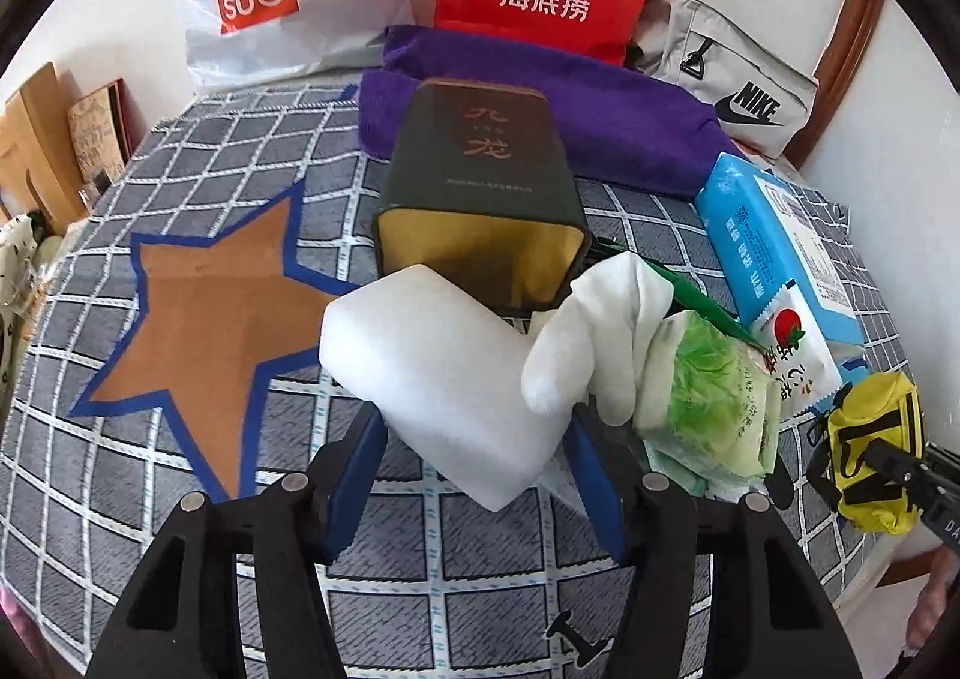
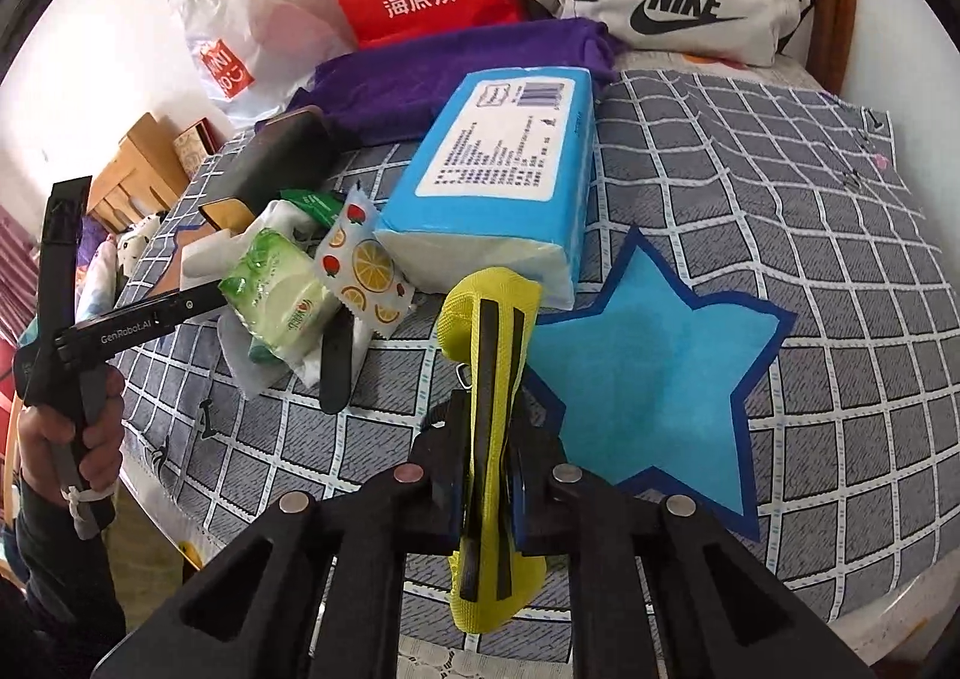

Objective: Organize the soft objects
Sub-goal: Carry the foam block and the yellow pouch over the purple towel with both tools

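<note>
The left tongs (image 1: 474, 427) are gripping the white foam block (image 1: 444, 373): their blue fingers (image 1: 354, 475) are pressing on its two sides. The block is lying just in front of the dark tin box (image 1: 480, 187), touching a white cloth (image 1: 600, 331) on its right, with its long side slanting toward the orange star (image 1: 198, 319), which is sitting left of the box on the checked counter (image 1: 480, 559).

The right tongs (image 2: 486, 493) are squeezing shut on the yellow pouch (image 2: 489, 367). The pouch is standing up tall between the fingers, its long side pointing away from the hand. The blue star (image 2: 660, 373) is lying just right of the pouch, so the right hand is the nearer one to it. I am guessing each soft thing is going to the star on its own side.
</note>
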{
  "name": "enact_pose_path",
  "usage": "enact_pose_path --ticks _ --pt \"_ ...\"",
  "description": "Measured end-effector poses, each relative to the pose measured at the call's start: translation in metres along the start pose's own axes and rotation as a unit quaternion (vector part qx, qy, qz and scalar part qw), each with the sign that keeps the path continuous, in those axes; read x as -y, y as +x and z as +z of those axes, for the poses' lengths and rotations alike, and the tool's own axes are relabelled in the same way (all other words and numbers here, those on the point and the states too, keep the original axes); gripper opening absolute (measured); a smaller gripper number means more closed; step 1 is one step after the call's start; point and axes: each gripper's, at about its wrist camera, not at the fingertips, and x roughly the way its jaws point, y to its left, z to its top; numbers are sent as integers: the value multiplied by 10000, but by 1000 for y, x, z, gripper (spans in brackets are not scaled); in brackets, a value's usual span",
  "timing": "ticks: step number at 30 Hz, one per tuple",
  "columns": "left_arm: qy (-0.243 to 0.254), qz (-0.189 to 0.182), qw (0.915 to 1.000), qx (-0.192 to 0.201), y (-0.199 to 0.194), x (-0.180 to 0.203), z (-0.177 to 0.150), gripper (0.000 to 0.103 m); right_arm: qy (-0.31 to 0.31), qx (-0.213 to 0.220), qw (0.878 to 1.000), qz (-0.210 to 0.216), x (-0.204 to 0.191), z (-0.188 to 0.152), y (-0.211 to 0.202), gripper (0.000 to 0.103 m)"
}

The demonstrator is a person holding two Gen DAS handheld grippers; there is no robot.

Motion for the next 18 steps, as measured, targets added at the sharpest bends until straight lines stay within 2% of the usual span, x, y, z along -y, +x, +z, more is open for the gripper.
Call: enact_pose_path --ticks 11,18 --pt "-249 108 9990 364 -52 -20 7 58 -7 313 9995 90 -11 14 -26 11" --pt "-198 337 9975 584 -73 -19 35 58 -170 638 9975 267 -23 41 -50 11"
